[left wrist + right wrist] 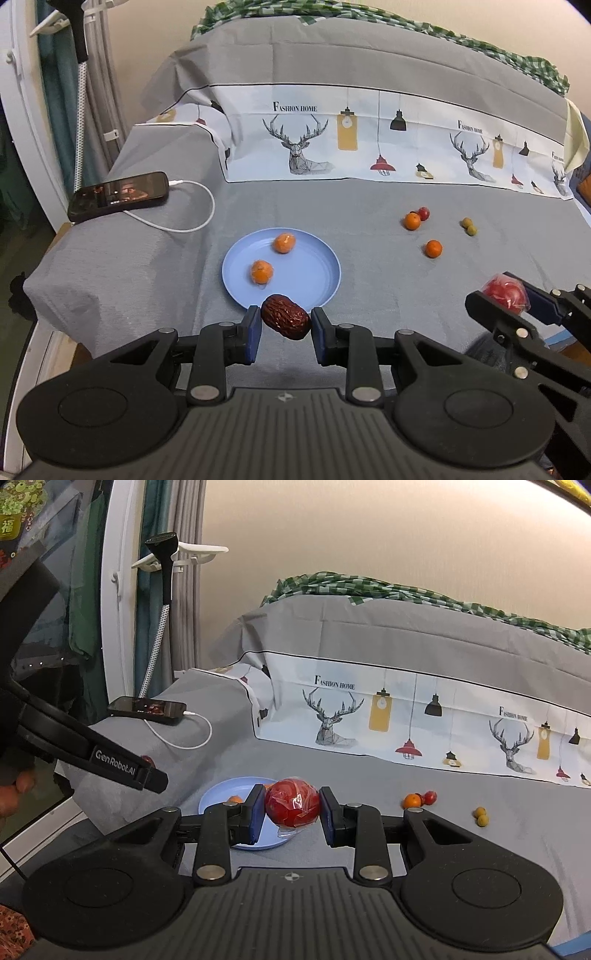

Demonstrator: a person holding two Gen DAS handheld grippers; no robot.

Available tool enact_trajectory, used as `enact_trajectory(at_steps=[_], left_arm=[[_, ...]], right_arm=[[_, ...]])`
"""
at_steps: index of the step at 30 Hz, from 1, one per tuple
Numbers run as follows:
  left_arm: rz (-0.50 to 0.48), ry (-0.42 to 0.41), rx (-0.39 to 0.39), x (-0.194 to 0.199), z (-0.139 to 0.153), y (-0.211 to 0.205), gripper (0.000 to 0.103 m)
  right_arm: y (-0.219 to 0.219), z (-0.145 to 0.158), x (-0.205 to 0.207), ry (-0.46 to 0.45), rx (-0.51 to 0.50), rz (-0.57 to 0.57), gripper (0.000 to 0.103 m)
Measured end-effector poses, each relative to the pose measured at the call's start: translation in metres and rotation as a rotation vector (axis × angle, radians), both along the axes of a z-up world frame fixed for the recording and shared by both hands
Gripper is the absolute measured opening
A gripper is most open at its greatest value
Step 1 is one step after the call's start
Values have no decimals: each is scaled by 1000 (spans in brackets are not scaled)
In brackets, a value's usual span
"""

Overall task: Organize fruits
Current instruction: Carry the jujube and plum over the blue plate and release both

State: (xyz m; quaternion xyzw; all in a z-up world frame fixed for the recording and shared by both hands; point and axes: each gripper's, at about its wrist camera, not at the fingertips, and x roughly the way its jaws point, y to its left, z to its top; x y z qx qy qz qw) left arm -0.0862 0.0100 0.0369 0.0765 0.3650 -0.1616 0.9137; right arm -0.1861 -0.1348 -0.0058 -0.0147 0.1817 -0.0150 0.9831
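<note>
While two wrapped oranges [273, 256] already lie on the blue plate [317, 273], more fruit is on its way: the left gripper [285, 325] pinches a wrinkled red date [285, 320] just short of the plate's near rim, and the right gripper [292, 806] clamps a wrapped red fruit [291, 802] with the plate just beyond and below its fingers. Farther off to the right on the grey cloth [369, 206], two oranges [423, 234], a small red fruit [424, 213] and two small green fruits [469, 226] wait, so I judge the sorting roughly half done.
</note>
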Motion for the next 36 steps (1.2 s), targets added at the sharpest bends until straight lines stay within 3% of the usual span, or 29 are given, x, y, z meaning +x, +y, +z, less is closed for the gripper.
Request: enact_trajectory(at_steps=[17, 36], left_arm=[[16, 51, 60, 12, -15, -4, 32], [36, 135, 68, 34, -34, -3, 32]], right_arm=[[-3, -10, 15, 59, 23, 47, 32], [0, -21, 40, 132, 23, 73, 32]])
